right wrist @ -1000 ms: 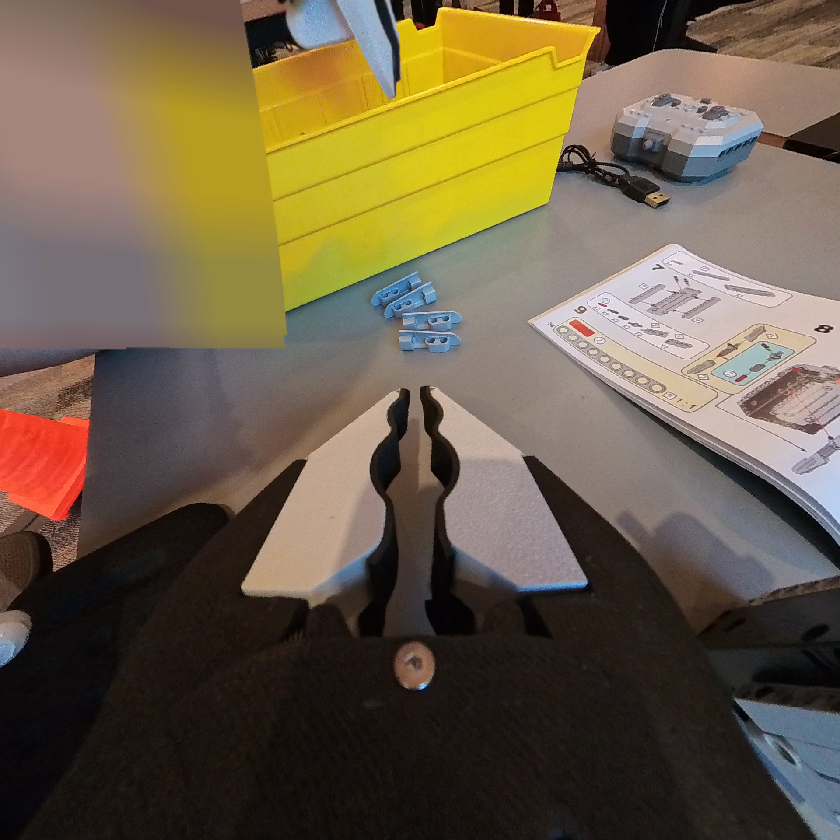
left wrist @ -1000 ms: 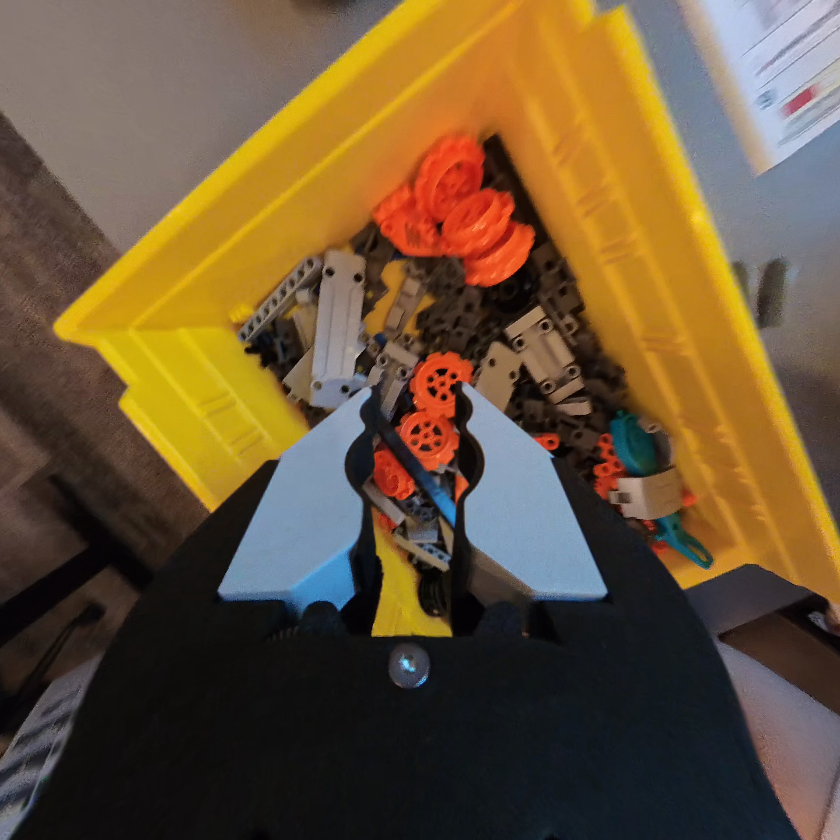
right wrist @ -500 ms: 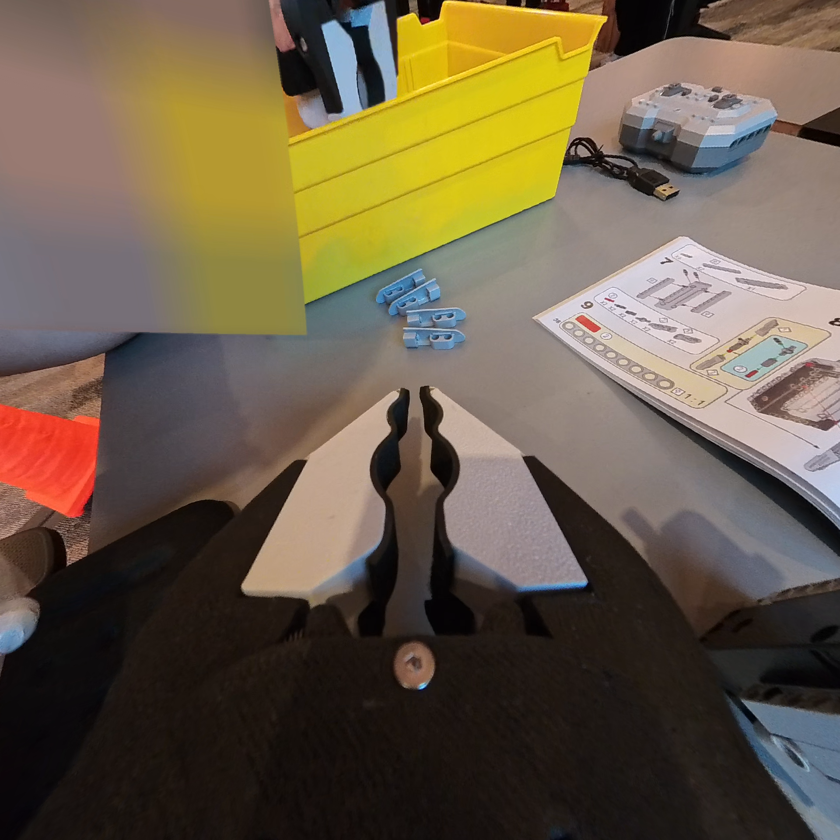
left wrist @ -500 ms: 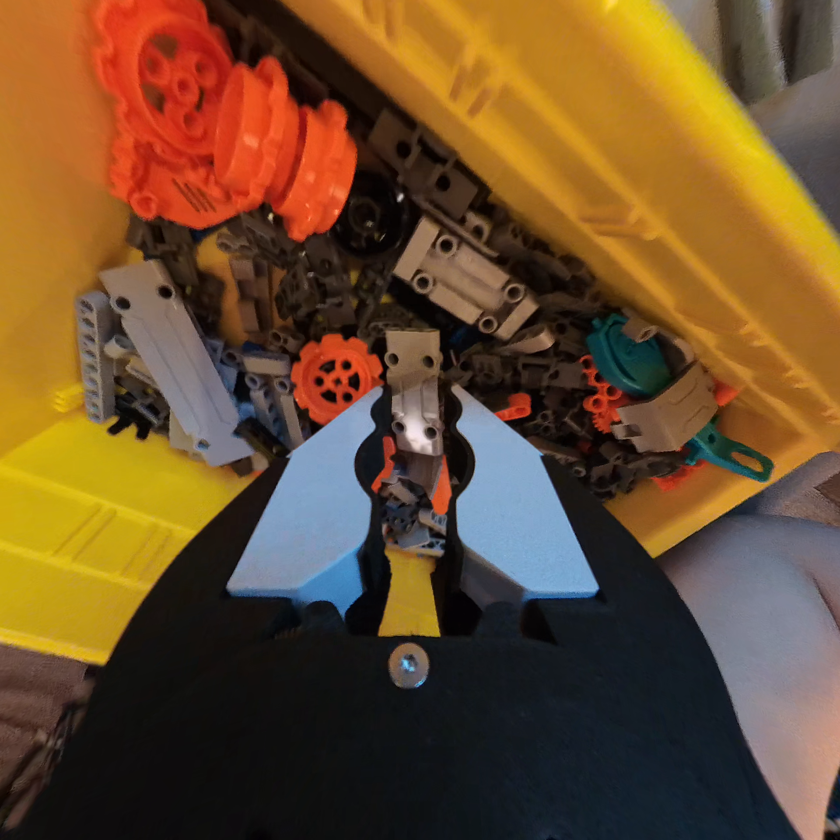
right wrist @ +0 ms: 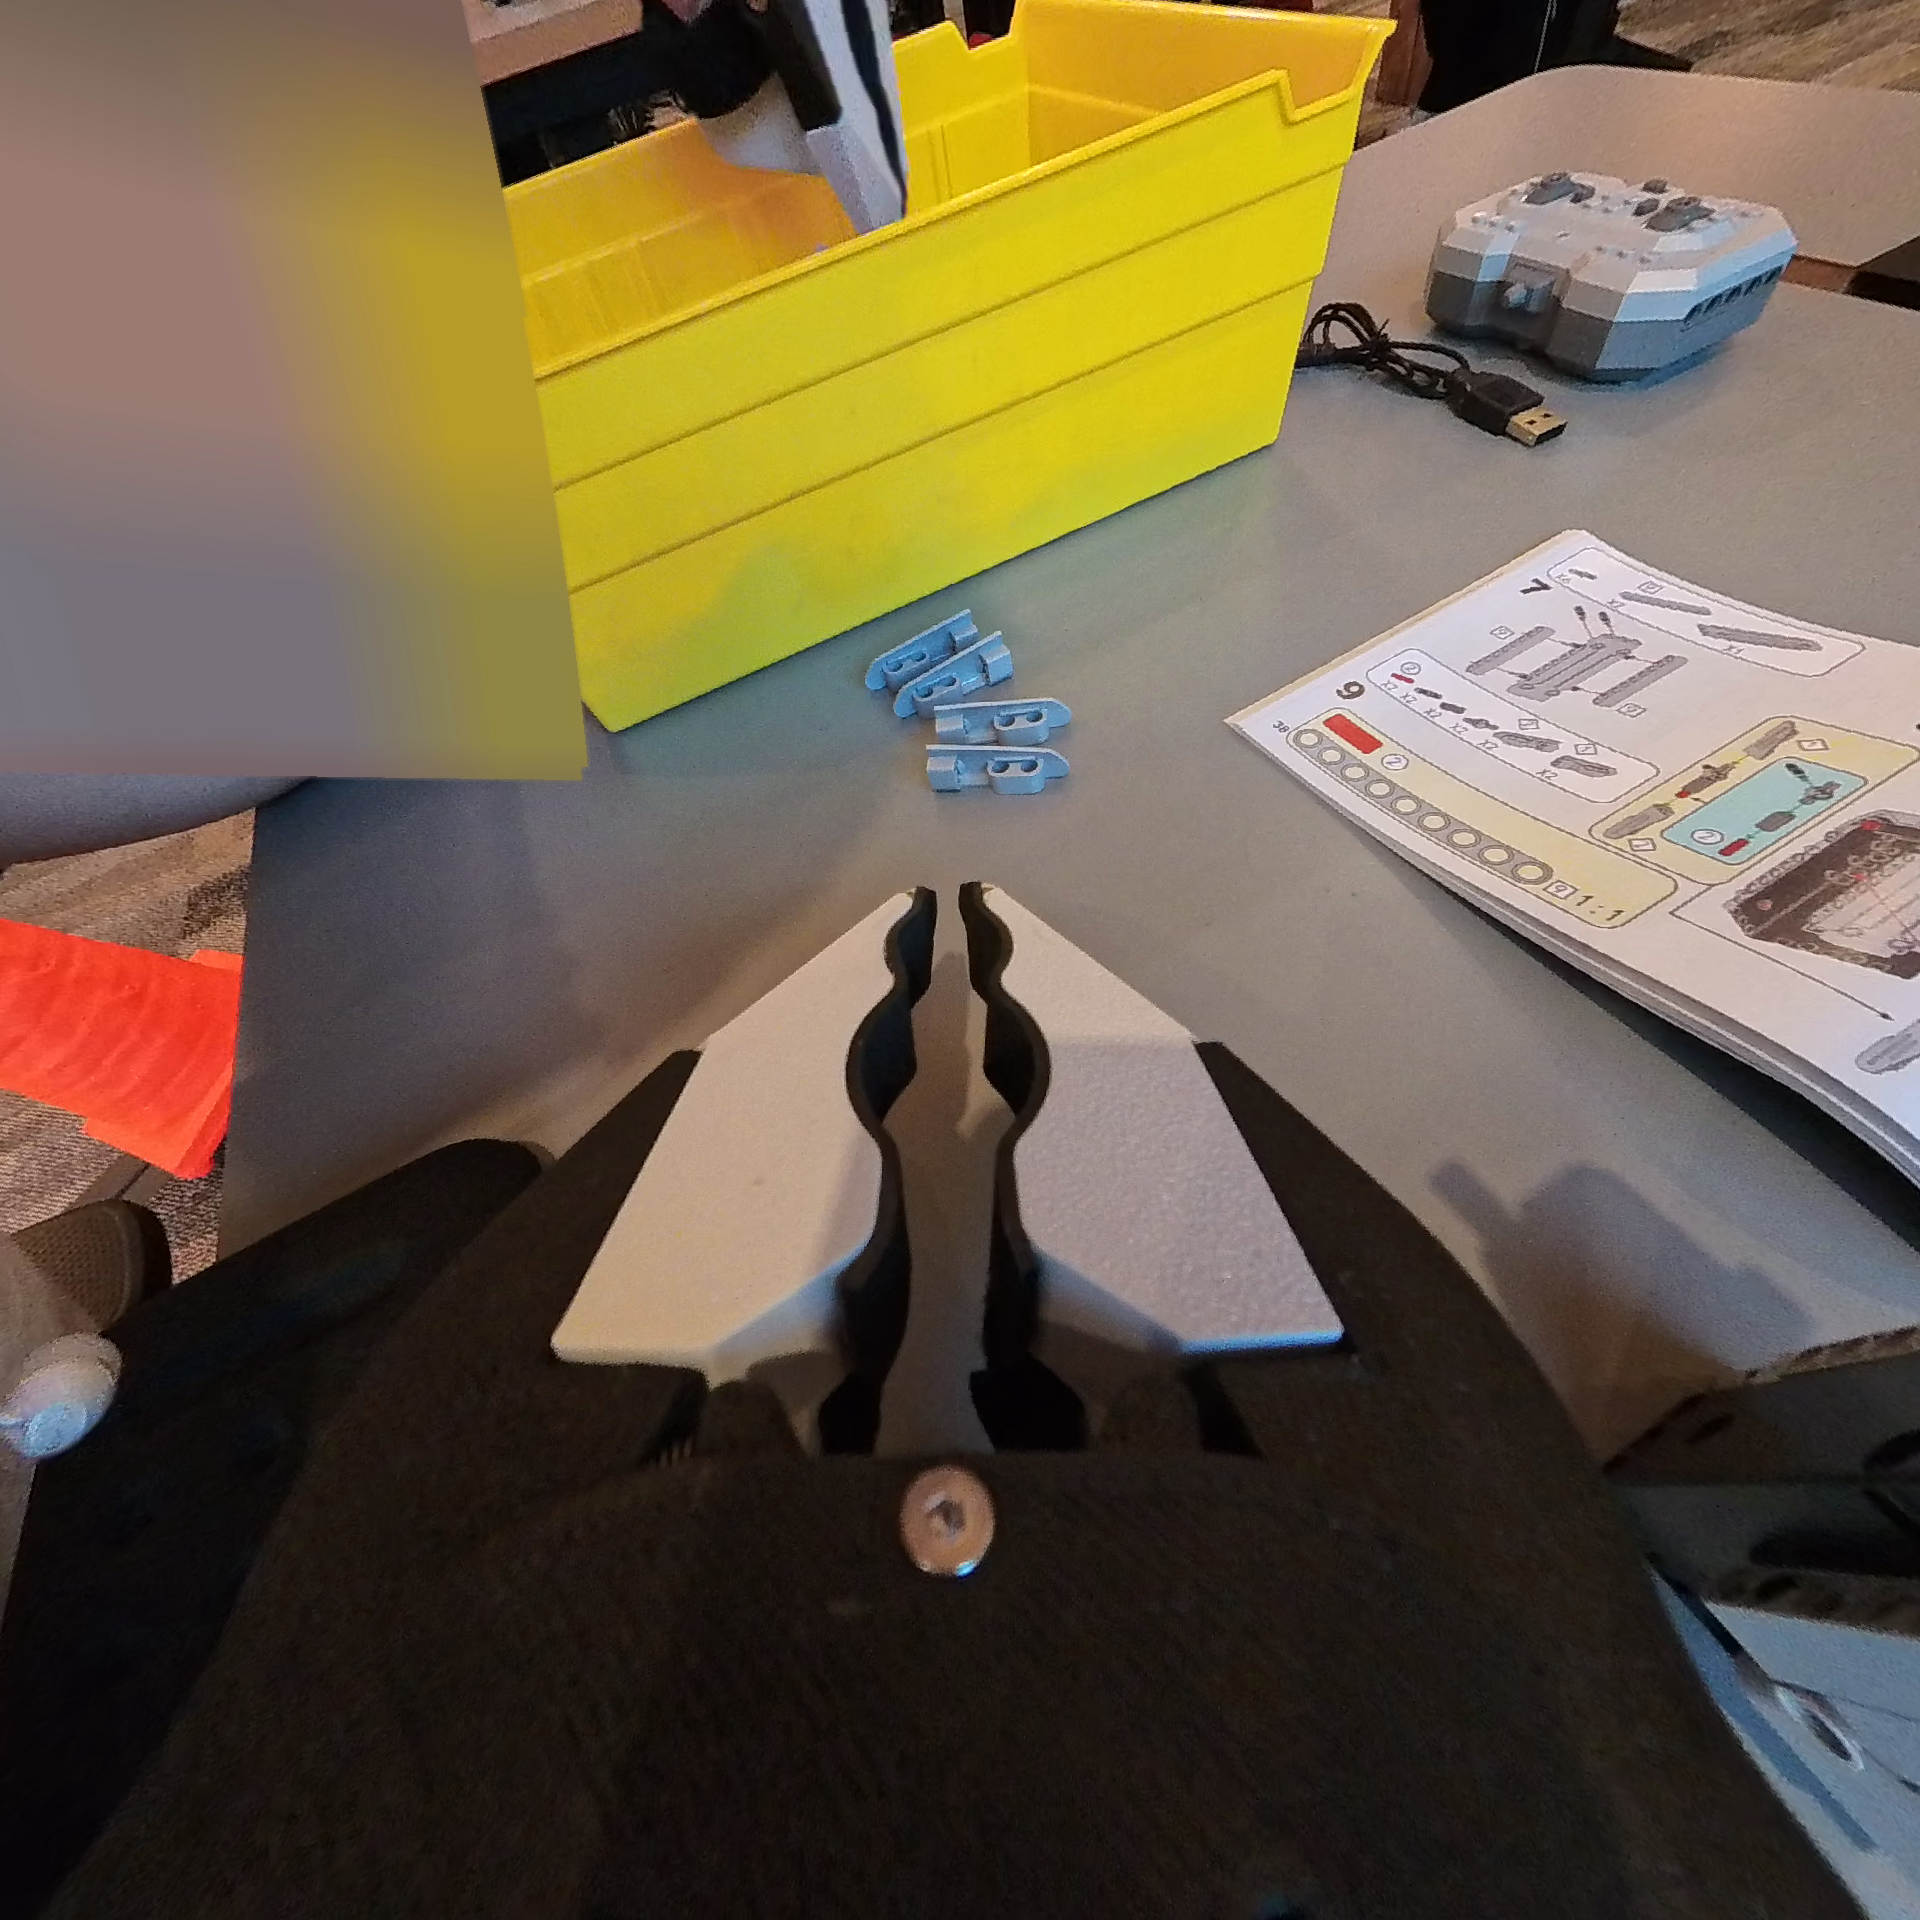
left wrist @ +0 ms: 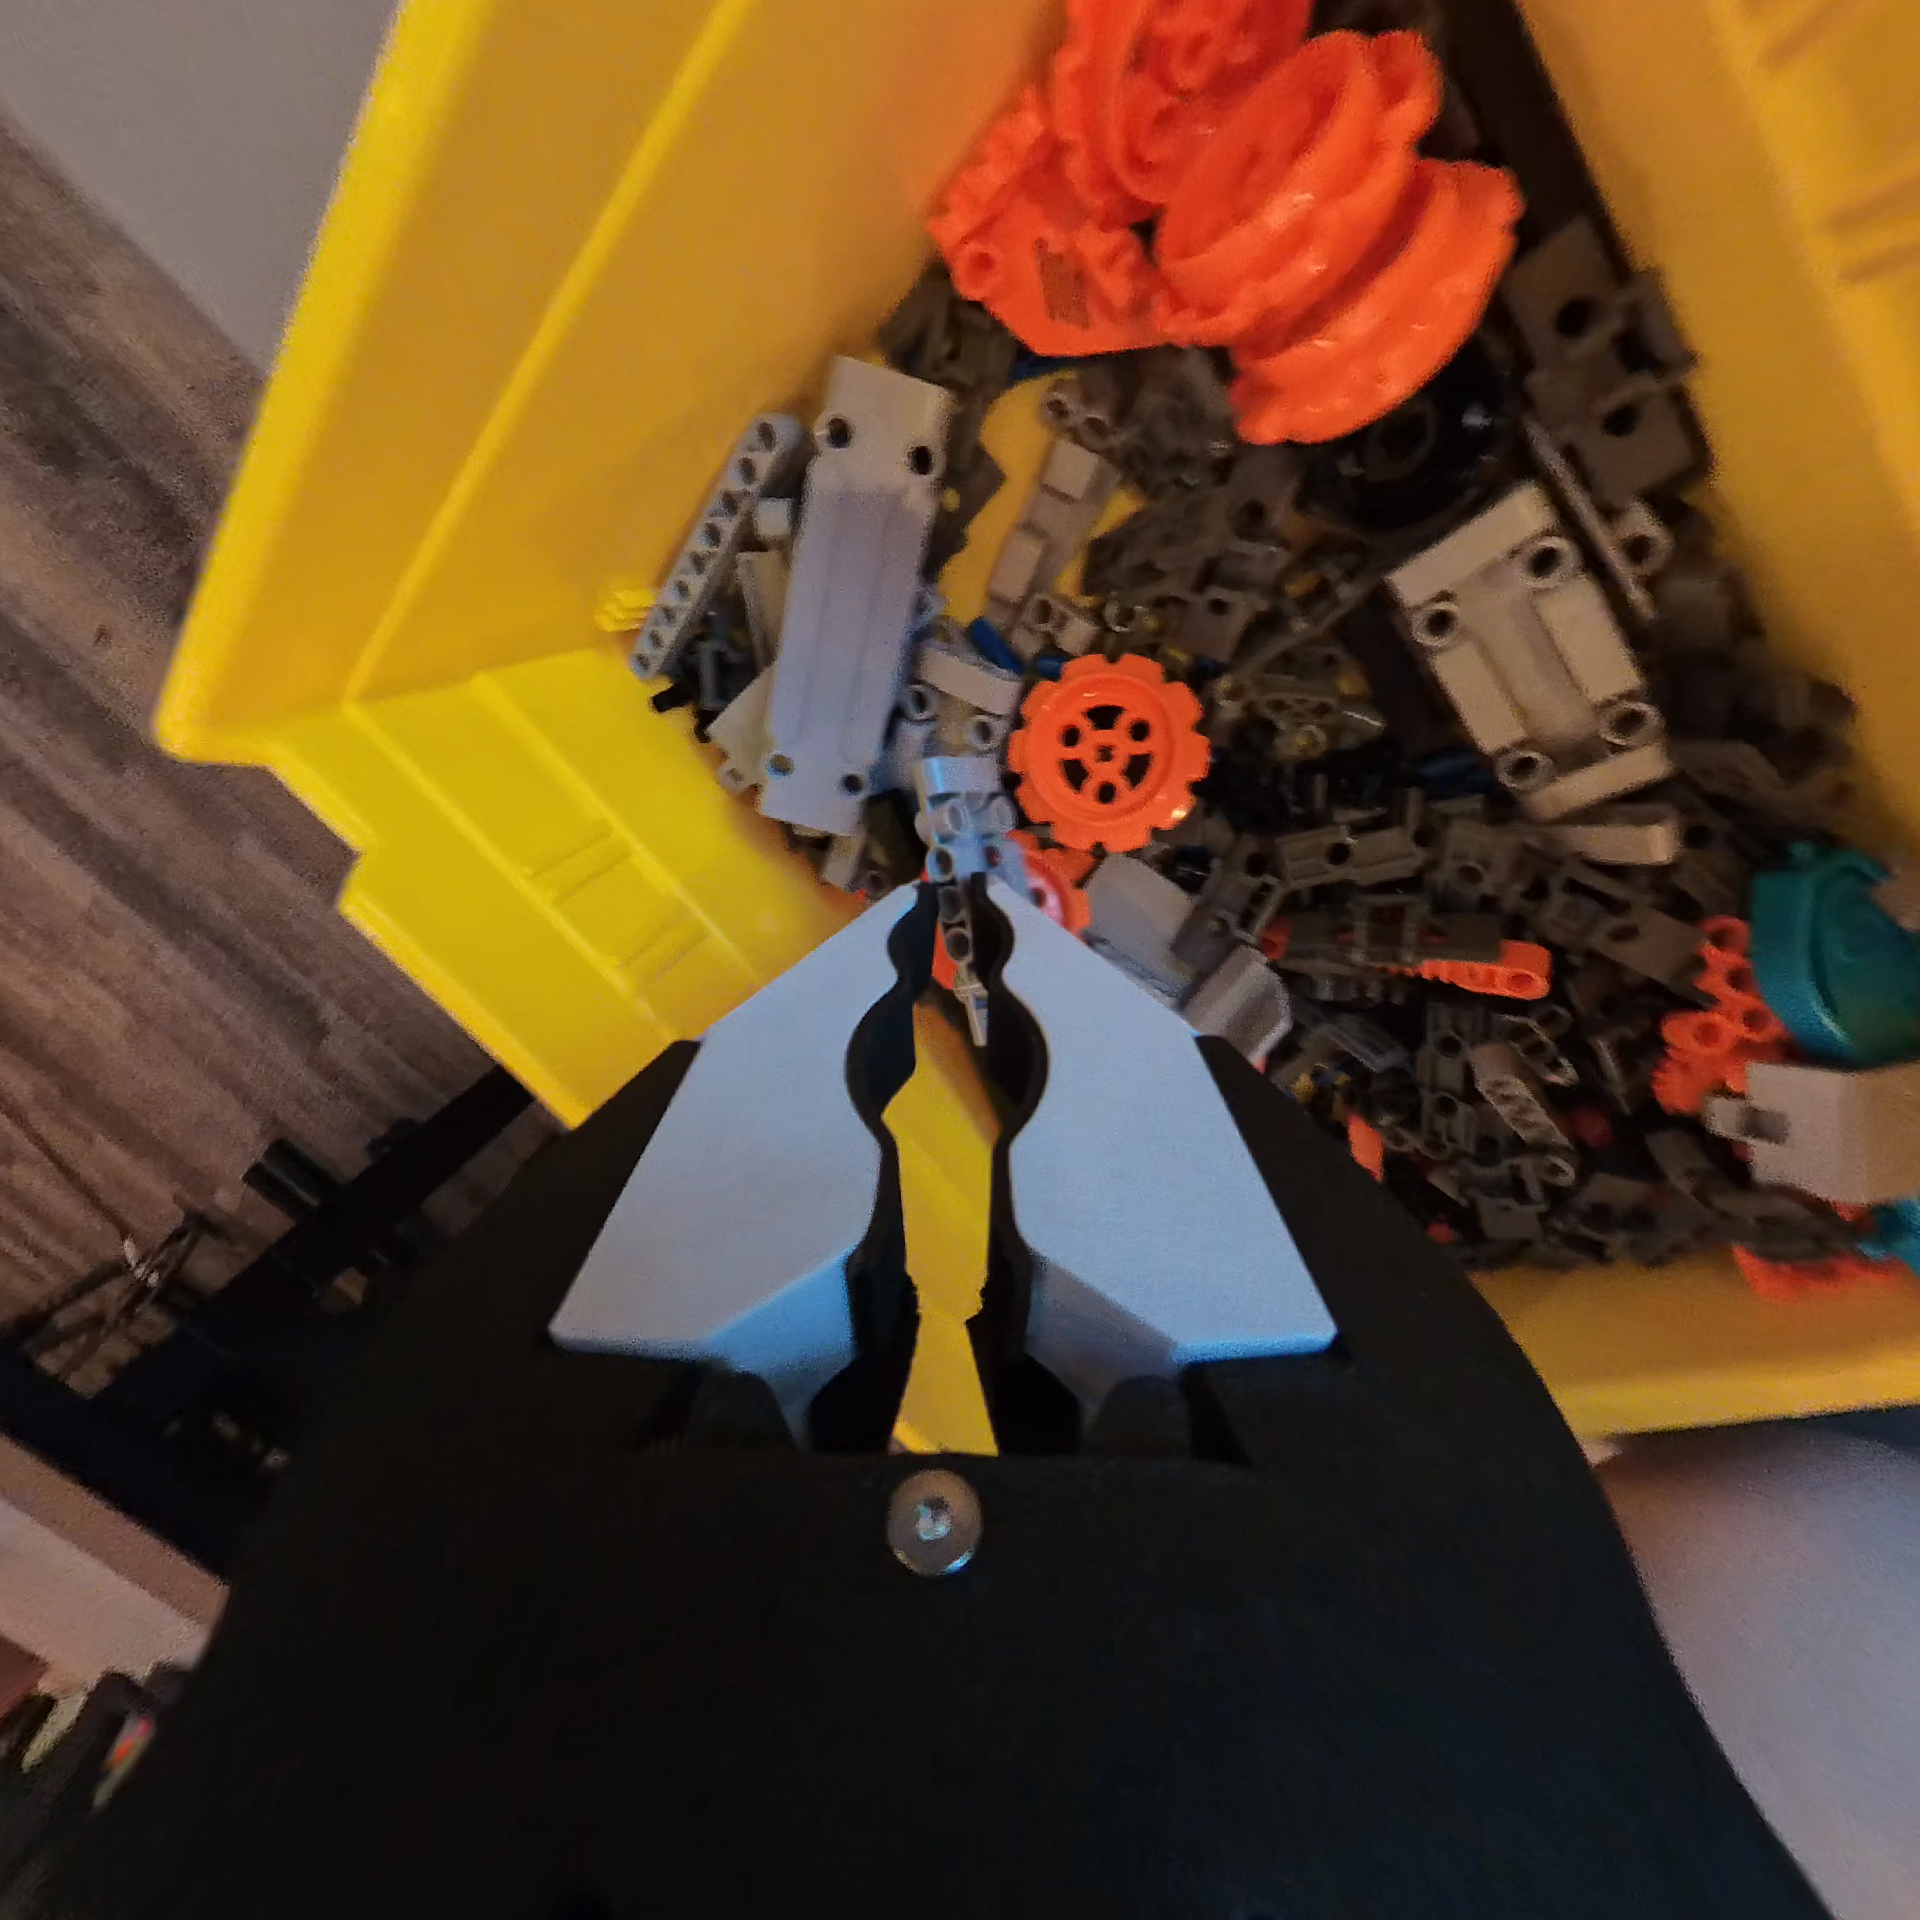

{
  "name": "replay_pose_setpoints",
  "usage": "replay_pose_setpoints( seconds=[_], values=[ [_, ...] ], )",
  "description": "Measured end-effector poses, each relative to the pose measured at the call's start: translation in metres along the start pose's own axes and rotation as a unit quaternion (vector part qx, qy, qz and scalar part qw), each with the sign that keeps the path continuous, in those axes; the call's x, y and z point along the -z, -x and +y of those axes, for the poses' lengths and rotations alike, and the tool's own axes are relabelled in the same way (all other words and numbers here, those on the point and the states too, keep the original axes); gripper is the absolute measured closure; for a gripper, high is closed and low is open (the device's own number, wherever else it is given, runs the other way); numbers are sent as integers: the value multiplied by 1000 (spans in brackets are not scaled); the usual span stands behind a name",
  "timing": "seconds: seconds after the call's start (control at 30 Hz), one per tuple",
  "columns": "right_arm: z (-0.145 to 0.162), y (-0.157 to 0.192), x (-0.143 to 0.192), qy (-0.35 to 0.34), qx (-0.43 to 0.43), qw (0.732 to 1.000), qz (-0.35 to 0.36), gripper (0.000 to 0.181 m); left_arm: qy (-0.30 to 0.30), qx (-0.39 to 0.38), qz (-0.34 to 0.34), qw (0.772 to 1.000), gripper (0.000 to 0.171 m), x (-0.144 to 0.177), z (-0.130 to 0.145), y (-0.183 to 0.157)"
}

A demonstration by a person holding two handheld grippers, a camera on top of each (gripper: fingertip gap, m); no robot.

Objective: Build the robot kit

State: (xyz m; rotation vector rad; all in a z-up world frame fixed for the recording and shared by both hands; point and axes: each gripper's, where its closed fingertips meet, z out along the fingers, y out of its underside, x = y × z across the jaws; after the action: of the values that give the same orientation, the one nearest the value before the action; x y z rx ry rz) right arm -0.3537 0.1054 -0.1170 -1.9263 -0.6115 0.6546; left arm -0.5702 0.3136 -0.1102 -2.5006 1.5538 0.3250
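My left gripper (left wrist: 951, 888) hangs over a yellow bin (left wrist: 499, 416) full of loose building-toy parts. It is shut on a small light grey connector piece (left wrist: 961, 821) that sticks out past the fingertips, with a thin pin running back between the jaws. An orange gear (left wrist: 1107, 750) lies just beyond it, next to a long grey panel (left wrist: 847, 613). Big orange wheels (left wrist: 1278, 208) are piled at the far end. My right gripper (right wrist: 945, 894) is shut and empty, low over the grey table (right wrist: 1195, 935). Several small blue-grey pieces (right wrist: 971, 707) lie ahead of it.
The right wrist view shows the bin (right wrist: 914, 416) from outside, with my left gripper (right wrist: 852, 135) above it. An open instruction booklet (right wrist: 1610, 779) lies to the right. A grey hub (right wrist: 1610, 260) and a USB cable (right wrist: 1455, 384) are at the far right. Something orange (right wrist: 104, 1039) lies on the floor. The tips of one gripper are about 30 cm away from the tips of the other. About 4 cm separates my left fingertips from the orange gear (left wrist: 1107, 750).
My left gripper dipped deep into the bin, closed on the small grey piece and has drawn back up with it. My right gripper has hardly moved.
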Motion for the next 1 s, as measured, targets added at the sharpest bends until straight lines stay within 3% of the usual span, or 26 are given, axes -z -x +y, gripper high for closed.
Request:
replay_pose_setpoints(
  seconds=[0.1, 0.23, 0.3, 0.4, 0.6, 0.83, 0.93, 1.0],
  values=[
    [0, 0, 0, 0, -1, 1000, -1, 177, 3, 21, -1, 1000, 141, 2, 1, 1],
    [0, 1, 0, -1, -3, 1000, -4, 177, -46, -2, 75, 996, 151, 13, -11, -30],
    [0, 1, 0, -1, -3, 1000, -4, 177, -22, -18, 124, 992, 155, 12, -5, -50],
    [0, 2, 0, -1, -3, 1000, -6, 177, -5, -39, 126, 991, 158, 5, -5, -55],
    [0, 2, 1, -1, -6, 1000, -9, 177, -9, -102, 206, 973, 144, 3, -12, -90],
    [1, 3, 1, 1, -6, 1000, -13, 177, 29, -91, 175, 980, 142, -11, -12, -82],
    [1, 4, 1, 2, -5, 1000, -15, 178, 60, -92, 159, 981, 166, -18, -3, -75],
    [1, 4, 1, 2, -6, 1000, -16, 178, 66, -79, 153, 983, 166, -19, 0, -69]
  ],
)
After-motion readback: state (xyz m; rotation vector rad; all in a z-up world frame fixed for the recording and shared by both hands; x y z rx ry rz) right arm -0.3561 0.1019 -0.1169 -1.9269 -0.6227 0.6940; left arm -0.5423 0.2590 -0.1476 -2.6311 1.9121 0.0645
